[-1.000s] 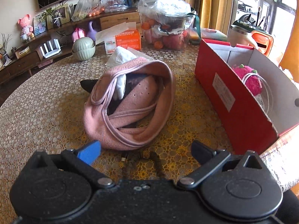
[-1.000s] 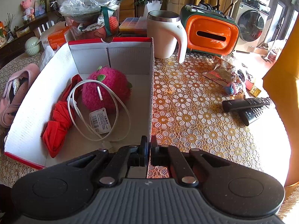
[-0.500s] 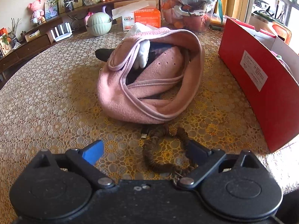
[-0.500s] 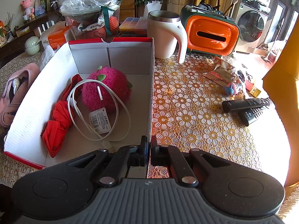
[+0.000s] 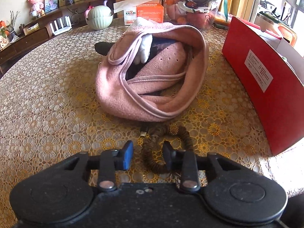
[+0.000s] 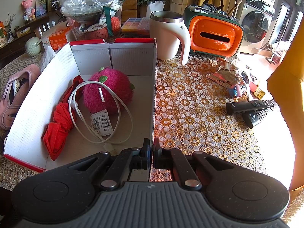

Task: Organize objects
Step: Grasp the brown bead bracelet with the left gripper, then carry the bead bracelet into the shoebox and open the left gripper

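Bracelet (image 5: 167, 148), a brown braided loop, lay on the patterned tablecloth (image 5: 47, 104) just in front of the pink slipper (image 5: 152, 76). Left gripper (image 5: 147, 154) straddled the loop's near left strand; its jaws had just been closing, with the strand between them. Right pad appeared to touch the braid, left blue pad stood clear, so no firm clamp could be confirmed. Red box (image 5: 266, 87) stood to the right. Right gripper (image 6: 151, 152) had its jaws together on the box's near wall edge (image 6: 153, 98); inside lay a plush fruit (image 6: 108, 93), white cable (image 6: 121, 104) and red cloth (image 6: 57, 129).
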Demonstrator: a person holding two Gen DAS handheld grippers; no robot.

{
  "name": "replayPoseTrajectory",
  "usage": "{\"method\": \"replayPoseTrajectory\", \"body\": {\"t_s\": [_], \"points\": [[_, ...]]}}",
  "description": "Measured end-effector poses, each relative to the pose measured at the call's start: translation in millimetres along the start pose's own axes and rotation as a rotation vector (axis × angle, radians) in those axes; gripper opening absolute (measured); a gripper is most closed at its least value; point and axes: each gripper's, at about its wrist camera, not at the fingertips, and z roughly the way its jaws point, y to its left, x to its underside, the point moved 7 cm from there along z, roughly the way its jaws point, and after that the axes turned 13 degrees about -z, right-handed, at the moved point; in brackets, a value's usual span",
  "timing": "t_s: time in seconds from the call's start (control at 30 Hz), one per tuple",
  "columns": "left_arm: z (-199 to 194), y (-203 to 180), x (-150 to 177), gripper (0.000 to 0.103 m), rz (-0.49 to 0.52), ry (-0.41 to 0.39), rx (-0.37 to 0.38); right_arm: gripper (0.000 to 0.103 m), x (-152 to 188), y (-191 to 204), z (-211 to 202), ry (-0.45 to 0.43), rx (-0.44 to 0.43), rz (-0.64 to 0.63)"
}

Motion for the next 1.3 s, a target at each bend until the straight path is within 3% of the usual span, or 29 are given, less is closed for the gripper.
{"method": "replayPoseTrajectory", "body": {"t_s": [0.07, 0.17, 0.37, 0.6, 1.07, 1.3], "points": [[0.4, 1.0, -1.3, 0.011, -0.004, 0.005, 0.0, 0.002, -0.1, 0.2, 0.0, 0.0, 0.0, -0.001], [-0.9, 0.8, -2.7, 0.008, -0.004, 0.007, -0.004, 0.002, 0.0, 0.2, 0.0, 0.0, 0.001, -0.001], [-14.7, -8.8, -10.7, 0.007, 0.017, -0.012, 0.023, 0.002, 0.0, 0.3, 0.0, 0.0, 0.001, -0.002], [-47.7, -36.2, -27.1, 0.006, 0.061, -0.055, 0.109, 0.002, 0.0, 0.3, 0.0, 0.0, 0.003, -0.003], [-123.3, -111.2, -77.8, 0.006, 0.203, -0.189, 0.281, 0.002, -0.8, 1.2, -0.1, 0.0, 0.002, -0.002], [-138.1, -162.0, -92.8, 0.006, 0.313, -0.233, 0.334, 0.002, -0.9, 0.9, -0.5, 0.001, 0.003, -0.004]]}}
